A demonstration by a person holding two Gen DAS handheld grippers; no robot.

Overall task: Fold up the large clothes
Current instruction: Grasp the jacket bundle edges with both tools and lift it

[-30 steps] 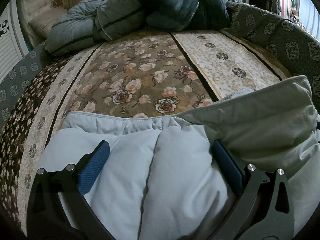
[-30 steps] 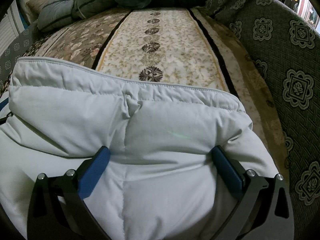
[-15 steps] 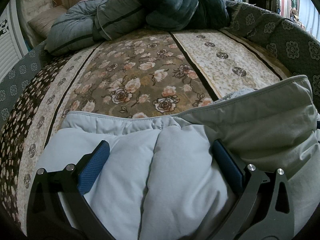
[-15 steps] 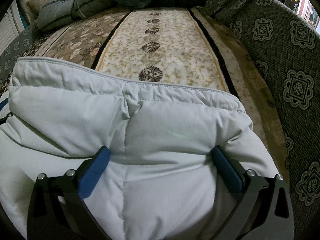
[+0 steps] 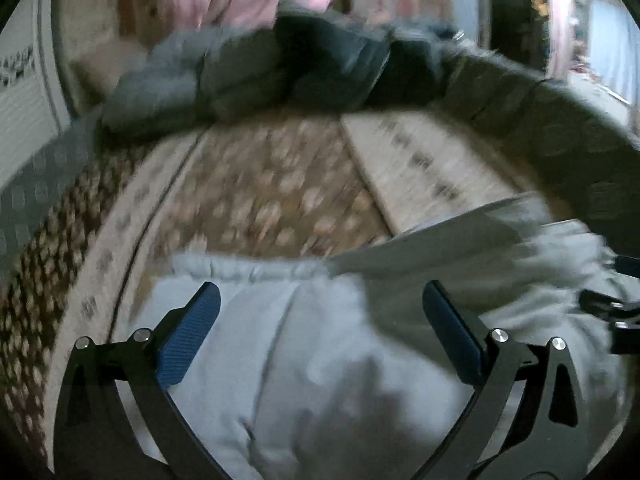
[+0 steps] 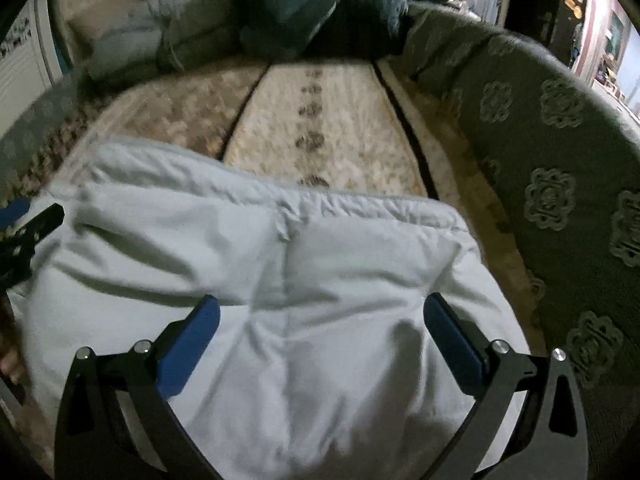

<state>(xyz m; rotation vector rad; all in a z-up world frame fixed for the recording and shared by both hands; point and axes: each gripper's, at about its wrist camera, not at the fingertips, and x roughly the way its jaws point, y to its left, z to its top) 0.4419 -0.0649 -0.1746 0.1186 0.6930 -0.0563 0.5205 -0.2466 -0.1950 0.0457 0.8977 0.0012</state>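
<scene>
A pale blue-grey padded jacket lies folded on the flowered bed cover. It also fills the lower part of the right wrist view. My left gripper is open above the jacket's left part, blue pads wide apart. My right gripper is open above the jacket's right part. Its black frame shows at the right edge of the left wrist view. The left gripper's frame shows at the left edge of the right wrist view. Both views are blurred.
A heap of dark and grey-blue quilted bedding lies at the far end of the bed. A grey patterned padded side runs along the right. A white slatted panel stands at the left.
Both grippers have lifted and pulled back from the jacket, so more of the room shows. Both stay open. The views have gone blurry from motion.
</scene>
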